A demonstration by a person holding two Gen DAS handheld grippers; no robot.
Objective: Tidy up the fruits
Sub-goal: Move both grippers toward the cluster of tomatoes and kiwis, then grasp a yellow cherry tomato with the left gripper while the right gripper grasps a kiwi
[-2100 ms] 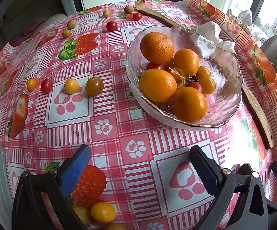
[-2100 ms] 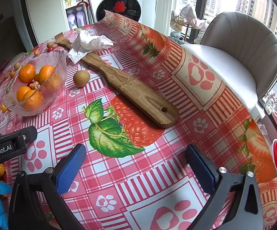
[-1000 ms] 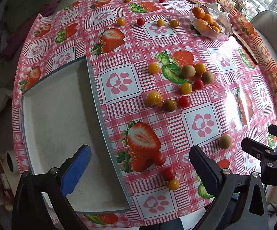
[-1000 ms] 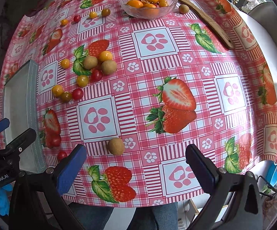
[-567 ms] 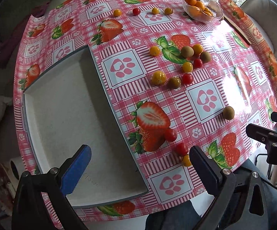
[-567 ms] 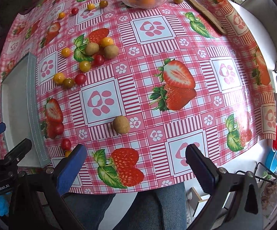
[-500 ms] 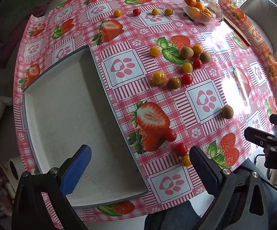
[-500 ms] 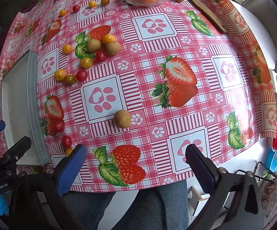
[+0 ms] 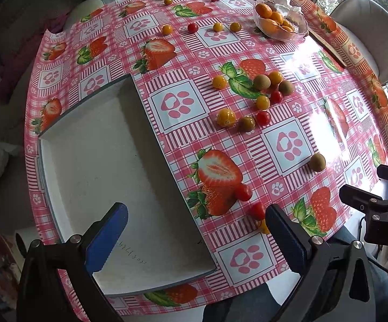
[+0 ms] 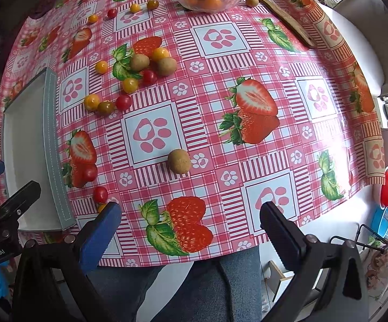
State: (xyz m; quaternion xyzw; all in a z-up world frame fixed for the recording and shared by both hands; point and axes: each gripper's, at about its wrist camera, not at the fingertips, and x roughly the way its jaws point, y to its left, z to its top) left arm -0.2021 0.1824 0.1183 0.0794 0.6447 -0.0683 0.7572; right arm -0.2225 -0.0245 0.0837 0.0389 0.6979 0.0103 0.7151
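In the left wrist view, a small yellow tomato near the desk's front edge is half hidden behind the right finger of the left tool, and the same fruit peeks out behind the left finger of the right tool in the right wrist view. The right tool's body is cut off by the right border of the left wrist view. The tray runs behind the left tool's body in the right wrist view. What lies under the oranges in the glass bowl is too small to tell. Glare washes out a patch of the tablecloth. The wooden board passes behind the bowl.
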